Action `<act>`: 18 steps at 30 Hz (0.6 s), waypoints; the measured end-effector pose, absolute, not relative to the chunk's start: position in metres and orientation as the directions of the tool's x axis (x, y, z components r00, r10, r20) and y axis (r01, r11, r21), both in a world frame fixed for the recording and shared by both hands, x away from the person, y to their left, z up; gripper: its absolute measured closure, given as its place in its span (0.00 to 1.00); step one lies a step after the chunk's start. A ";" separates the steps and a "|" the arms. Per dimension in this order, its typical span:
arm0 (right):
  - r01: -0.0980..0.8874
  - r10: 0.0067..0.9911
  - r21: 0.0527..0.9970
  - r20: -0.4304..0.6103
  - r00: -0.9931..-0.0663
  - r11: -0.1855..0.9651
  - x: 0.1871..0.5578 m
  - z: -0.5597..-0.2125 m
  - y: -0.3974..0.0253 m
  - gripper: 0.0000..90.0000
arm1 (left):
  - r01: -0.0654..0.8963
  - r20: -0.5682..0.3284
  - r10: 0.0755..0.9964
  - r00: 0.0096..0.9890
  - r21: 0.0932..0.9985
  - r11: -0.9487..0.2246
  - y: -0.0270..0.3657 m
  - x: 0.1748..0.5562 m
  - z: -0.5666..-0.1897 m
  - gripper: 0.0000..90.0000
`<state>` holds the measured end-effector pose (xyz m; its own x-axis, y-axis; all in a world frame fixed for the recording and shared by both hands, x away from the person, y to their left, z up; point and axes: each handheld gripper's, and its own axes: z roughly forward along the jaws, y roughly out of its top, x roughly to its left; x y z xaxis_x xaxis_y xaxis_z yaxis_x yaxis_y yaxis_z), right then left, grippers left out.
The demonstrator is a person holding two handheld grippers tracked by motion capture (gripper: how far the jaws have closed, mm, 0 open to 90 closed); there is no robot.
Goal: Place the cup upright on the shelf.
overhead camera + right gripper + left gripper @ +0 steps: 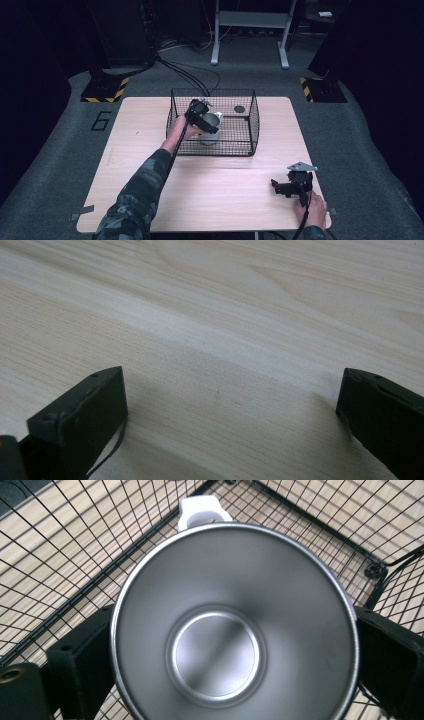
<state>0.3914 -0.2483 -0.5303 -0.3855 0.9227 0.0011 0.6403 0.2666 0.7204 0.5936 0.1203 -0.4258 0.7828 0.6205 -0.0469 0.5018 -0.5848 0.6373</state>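
Observation:
A shiny steel cup (pixel 213 122) with a white handle (pixel 202 509) hangs inside the black wire basket (pixel 250 95) at the back middle of the table. My left gripper (pixel 202 118) reaches in over the basket's left wall and is shut on the cup. In the left gripper view I look straight into the cup (pixel 235 630), and the black fingers (pixel 80 665) press its rim from both sides. My right gripper (pixel 281 187) rests low at the table's front right. It is open, and bare wood lies between its fingers (pixel 85 410).
A small dark round object (pixel 239 109) lies on the basket floor at the back right. The light wooden table (pixel 145 165) spreads in front of the basket. Cables (pixel 190 75) run across the floor behind, past hazard-striped bases (pixel 105 92) and a white frame (pixel 250 30).

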 end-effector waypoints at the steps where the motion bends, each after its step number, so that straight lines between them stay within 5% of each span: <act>1: 0.640 0.923 0.720 0.000 -0.385 0.267 0.391 -0.530 -0.248 0.00 | 0.502 -0.047 0.620 0.783 0.637 -0.585 0.120 0.594 -0.426 0.04; 18: 0.640 0.922 0.720 0.000 -0.386 0.268 0.391 -0.530 -0.248 0.00 | 0.425 -0.006 0.620 0.785 0.732 -0.532 0.139 0.554 -0.368 0.00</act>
